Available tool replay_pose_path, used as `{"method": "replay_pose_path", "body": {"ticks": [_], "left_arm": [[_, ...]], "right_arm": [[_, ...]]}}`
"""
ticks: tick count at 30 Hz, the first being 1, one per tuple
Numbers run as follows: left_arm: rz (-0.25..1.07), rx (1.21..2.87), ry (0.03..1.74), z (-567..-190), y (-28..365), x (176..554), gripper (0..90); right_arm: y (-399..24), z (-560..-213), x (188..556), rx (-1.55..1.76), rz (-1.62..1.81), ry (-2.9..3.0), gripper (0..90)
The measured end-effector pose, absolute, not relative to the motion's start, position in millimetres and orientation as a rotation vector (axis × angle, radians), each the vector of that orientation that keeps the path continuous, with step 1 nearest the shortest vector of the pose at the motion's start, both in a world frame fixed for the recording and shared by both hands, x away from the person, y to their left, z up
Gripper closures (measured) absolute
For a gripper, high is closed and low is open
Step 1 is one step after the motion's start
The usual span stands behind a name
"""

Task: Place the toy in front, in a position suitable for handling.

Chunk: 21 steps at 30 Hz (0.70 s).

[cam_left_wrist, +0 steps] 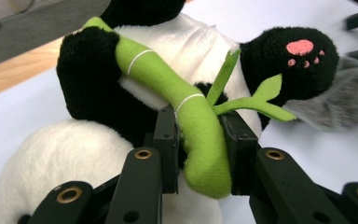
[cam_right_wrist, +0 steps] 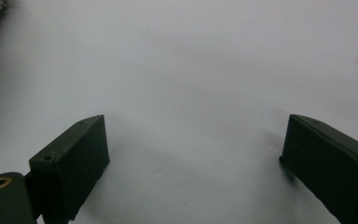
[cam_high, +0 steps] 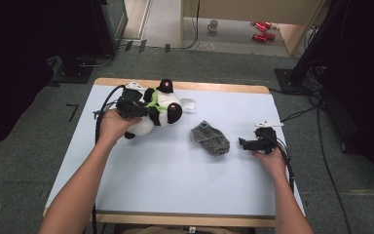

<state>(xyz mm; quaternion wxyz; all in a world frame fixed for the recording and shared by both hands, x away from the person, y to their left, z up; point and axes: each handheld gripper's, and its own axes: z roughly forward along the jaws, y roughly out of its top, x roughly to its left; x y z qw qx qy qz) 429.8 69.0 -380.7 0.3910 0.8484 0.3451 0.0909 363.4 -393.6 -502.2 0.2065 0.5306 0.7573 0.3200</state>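
Two black jaws of the left gripper (cam_left_wrist: 200, 154) are pressed on the green bamboo stalk (cam_left_wrist: 186, 116) of the plush panda (cam_high: 157, 112), near the far left corner of the table (cam_high: 175, 180). I think the stalk is soft and can slip, so the panda should be lifted slowly with the grip kept firm. Further right, the right gripper (cam_high: 243, 143) rests wide open on the table near the right edge, just beside the grey sock (cam_high: 210, 138).
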Motion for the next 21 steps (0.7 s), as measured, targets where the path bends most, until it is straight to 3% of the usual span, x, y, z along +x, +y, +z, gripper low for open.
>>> {"method": "replay_pose_path", "body": {"ticks": [4,21], "left_arm": [[0.228,2.169,0.848,-375.8,71.4,413.6,71.8],[0.156,2.188,0.751,-386.3,73.8,348.8,71.5]], "right_arm": [[-392.6,-496.9,362.6,1.511,0.877,2.1,20.4],[-355.4,-457.3,362.8,1.416,1.101,2.151,23.6]]}}
